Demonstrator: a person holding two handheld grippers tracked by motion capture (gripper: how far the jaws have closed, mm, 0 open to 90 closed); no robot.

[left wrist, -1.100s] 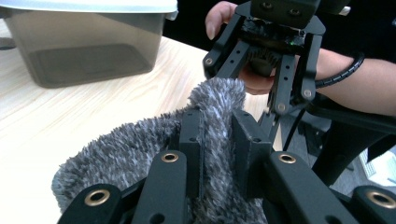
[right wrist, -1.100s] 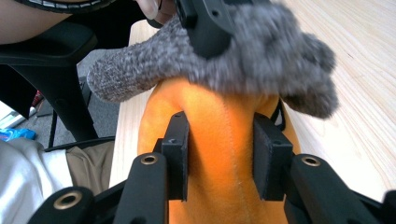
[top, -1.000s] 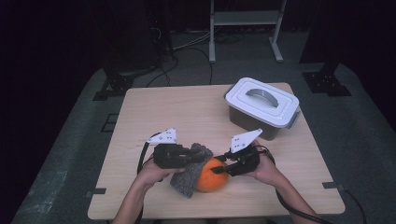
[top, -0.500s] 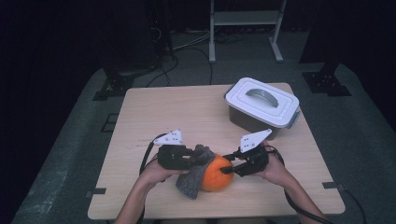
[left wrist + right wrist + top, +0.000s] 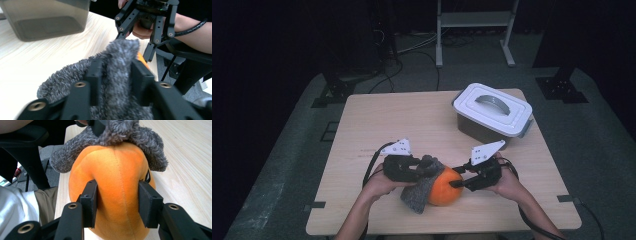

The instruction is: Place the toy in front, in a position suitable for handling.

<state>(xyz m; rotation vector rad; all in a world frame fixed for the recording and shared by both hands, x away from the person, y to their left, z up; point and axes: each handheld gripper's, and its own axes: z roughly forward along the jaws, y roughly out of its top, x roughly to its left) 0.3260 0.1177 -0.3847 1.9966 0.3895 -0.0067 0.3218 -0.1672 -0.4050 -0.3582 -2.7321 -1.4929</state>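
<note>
An orange plush ball (image 5: 446, 187) rests near the table's front edge, with a grey fuzzy cloth (image 5: 418, 192) draped over its left side. My left gripper (image 5: 424, 170) comes in from the left, shut on a fold of the cloth (image 5: 117, 75); its jaws have just been opening a little, with the fabric still pinched. My right gripper (image 5: 457, 181) comes in from the right. Its pads dent the sides of the plush (image 5: 117, 170). These jaws have also just been opening slightly, with the plush still between them. The cloth (image 5: 120, 132) caps the far end of the plush.
A grey storage box with a white handled lid (image 5: 492, 112) stands at the back right of the wooden table (image 5: 377, 125), closed. The table ends just in front of the plush. A dark chair and floor lie beyond that edge.
The plush, the cloth and both grippers have edged slightly to the right. Both grips look unchanged.
</note>
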